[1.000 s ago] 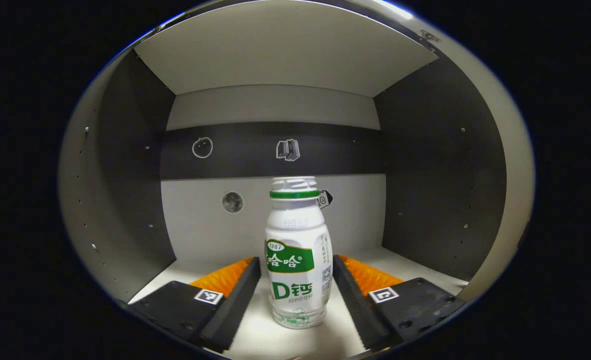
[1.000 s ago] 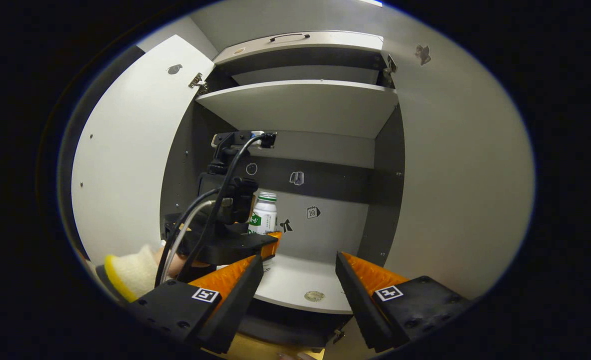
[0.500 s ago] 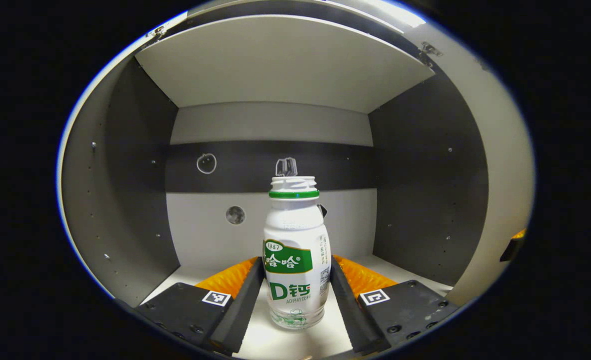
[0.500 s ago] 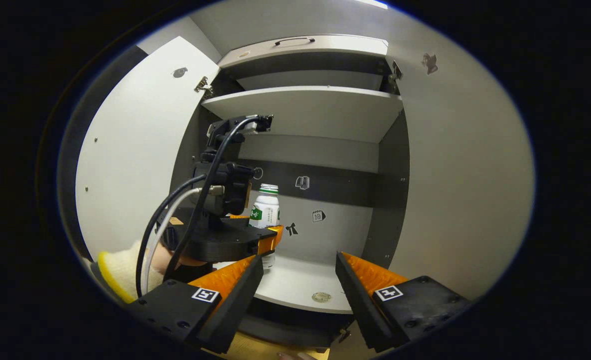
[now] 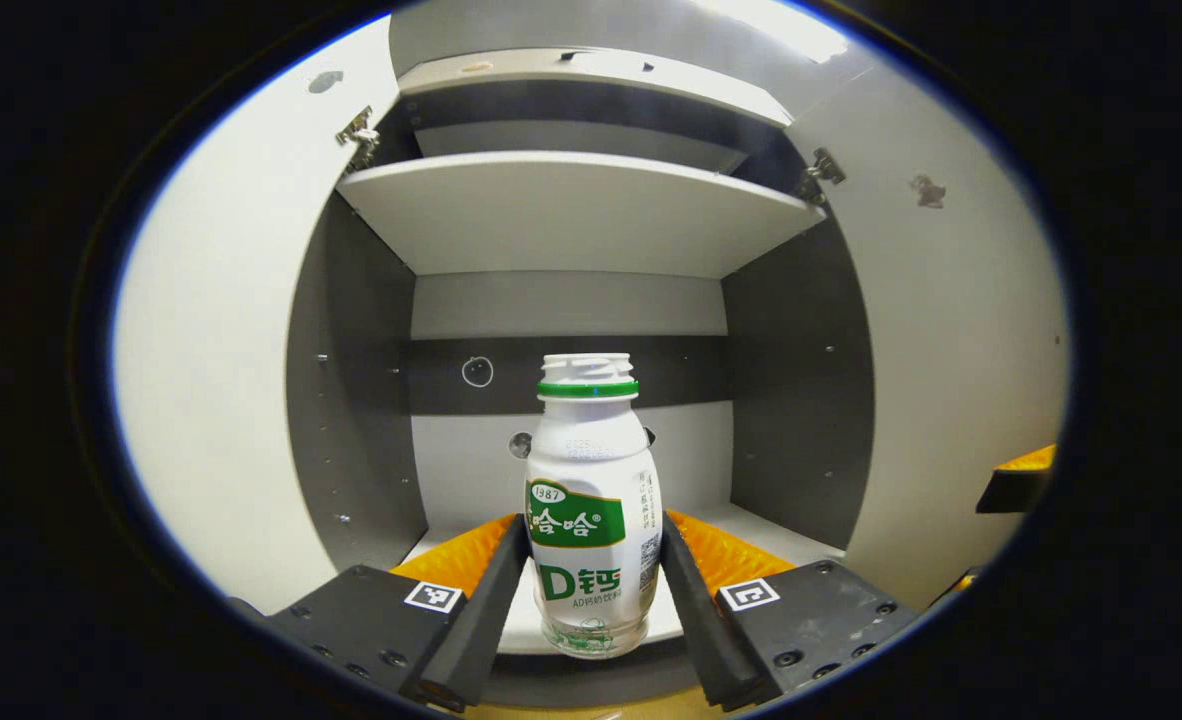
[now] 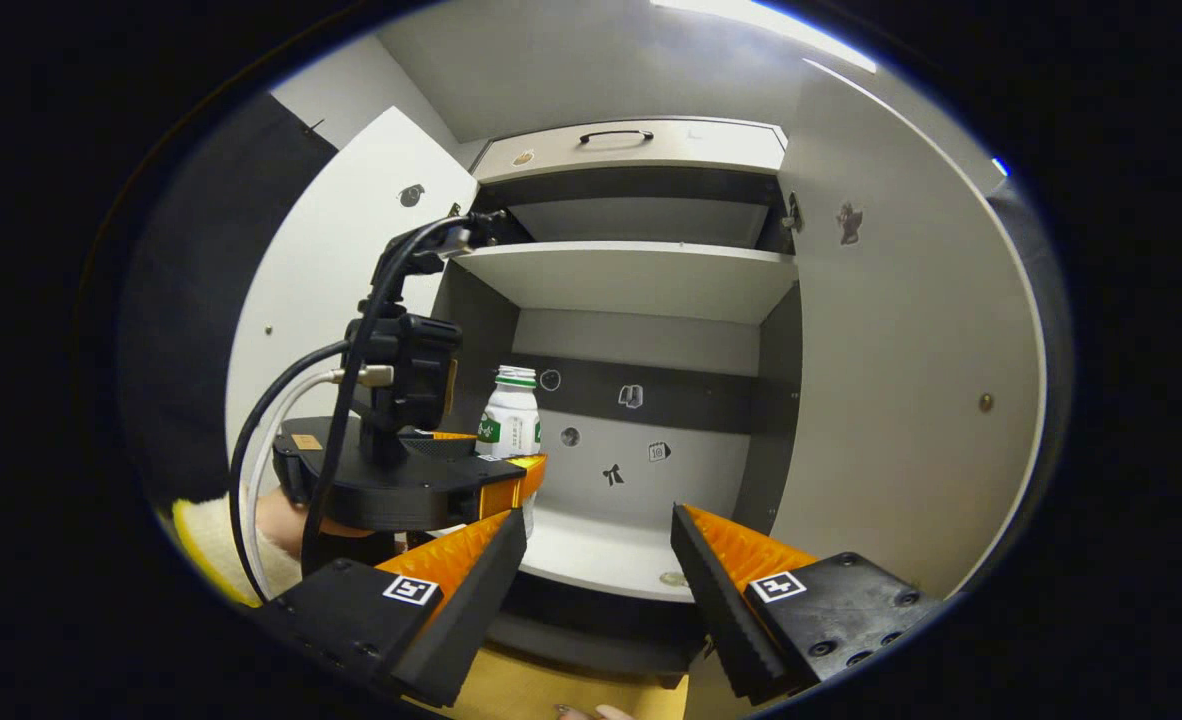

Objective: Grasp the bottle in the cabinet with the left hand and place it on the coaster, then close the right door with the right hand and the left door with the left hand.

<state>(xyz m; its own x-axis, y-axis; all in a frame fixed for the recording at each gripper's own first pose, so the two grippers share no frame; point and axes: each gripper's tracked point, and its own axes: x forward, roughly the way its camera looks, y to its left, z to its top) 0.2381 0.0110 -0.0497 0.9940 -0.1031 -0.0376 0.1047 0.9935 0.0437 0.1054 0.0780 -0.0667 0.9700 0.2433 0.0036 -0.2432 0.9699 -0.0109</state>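
left view: left gripper (image 5: 591,600) at bottom centre, both fingers pinching bottle (image 5: 591,520); bottle upright, its base just past the shelf (image 5: 731,530) front edge
cabinet: centre frame, upper shelf (image 5: 571,210) bare, left door (image 5: 221,400) and right door (image 5: 961,380) swung open
right view: right gripper (image 6: 599,590) bottom centre, jaws spread, holding nothing; left gripper (image 6: 511,475) left of centre with bottle (image 6: 509,425) in front of the cabinet (image 6: 641,290) opening
progress: grasp looks done, bottle coming out; placing on coaster and both doors left
coaster: can't tell where
room: wood-coloured surface (image 6: 551,690) at bottom edge; drawer with handle (image 6: 616,135) at top
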